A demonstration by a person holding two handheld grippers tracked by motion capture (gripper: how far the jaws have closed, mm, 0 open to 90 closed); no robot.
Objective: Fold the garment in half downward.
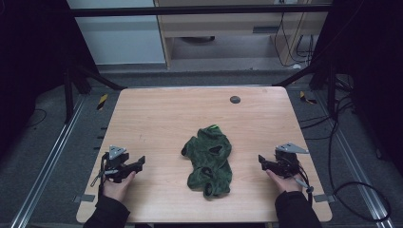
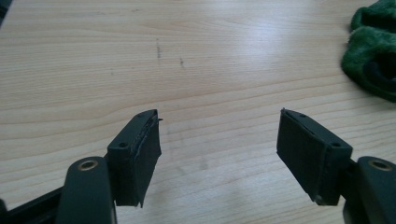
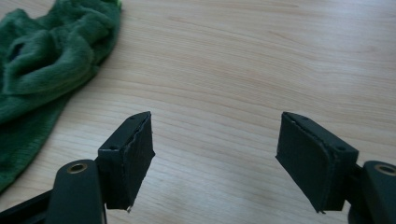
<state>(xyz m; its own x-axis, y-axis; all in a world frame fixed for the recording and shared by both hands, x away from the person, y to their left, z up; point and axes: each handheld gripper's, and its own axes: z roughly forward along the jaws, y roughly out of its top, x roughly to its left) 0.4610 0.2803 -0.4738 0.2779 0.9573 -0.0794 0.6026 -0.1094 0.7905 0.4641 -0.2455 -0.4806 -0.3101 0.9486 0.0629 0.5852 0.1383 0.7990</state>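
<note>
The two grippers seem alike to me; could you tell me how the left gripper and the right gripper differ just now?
The left gripper sits left of the green cloth, the right gripper on its right. The left points rightward at the cloth, the right leftward at it. The left stands farther from the cloth; the right is closer. Both are open, empty, hand-held low over the wooden table, touching no cloth.

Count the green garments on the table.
1. A single crumpled green fleece garment lies mid-table, toward the near edge, between the left gripper and right gripper, touching neither. Its folds could hide something smaller.
</note>
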